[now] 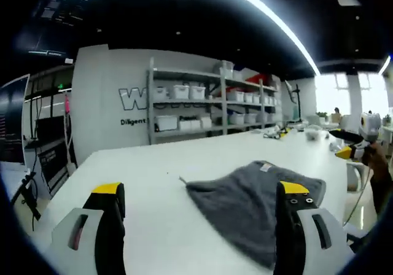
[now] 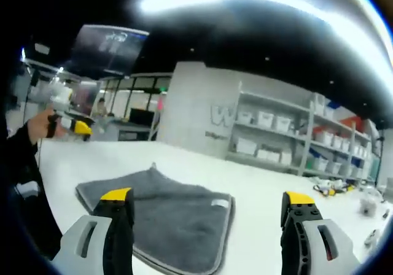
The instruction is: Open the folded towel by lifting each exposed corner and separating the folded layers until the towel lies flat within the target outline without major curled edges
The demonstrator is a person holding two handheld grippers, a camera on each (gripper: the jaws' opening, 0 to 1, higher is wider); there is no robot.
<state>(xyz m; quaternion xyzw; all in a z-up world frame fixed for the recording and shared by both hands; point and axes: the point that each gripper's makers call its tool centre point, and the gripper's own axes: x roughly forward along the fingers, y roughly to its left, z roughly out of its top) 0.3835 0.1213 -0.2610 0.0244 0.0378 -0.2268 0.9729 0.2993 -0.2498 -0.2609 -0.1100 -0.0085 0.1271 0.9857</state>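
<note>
Grey towel (image 1: 255,204) lying on the white table (image 1: 153,170); both grippers (image 1: 202,226) (image 2: 209,232) hovering above, jaws spread, gripping nothing.

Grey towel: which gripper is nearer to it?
Right, narrowly. The right gripper hovers over the near edge of the grey towel; the left gripper hangs beside it, towel behind its right finger.

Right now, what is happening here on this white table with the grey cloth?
A person holds a two-jaw gripper in each hand over a long white table. A grey folded towel with a small white label lies on it, untouched. The left gripper and the right gripper both hang above the table with jaws wide apart and nothing between them. The towel looks still folded, one corner sticking out. White storage shelves stand behind the table.
</note>
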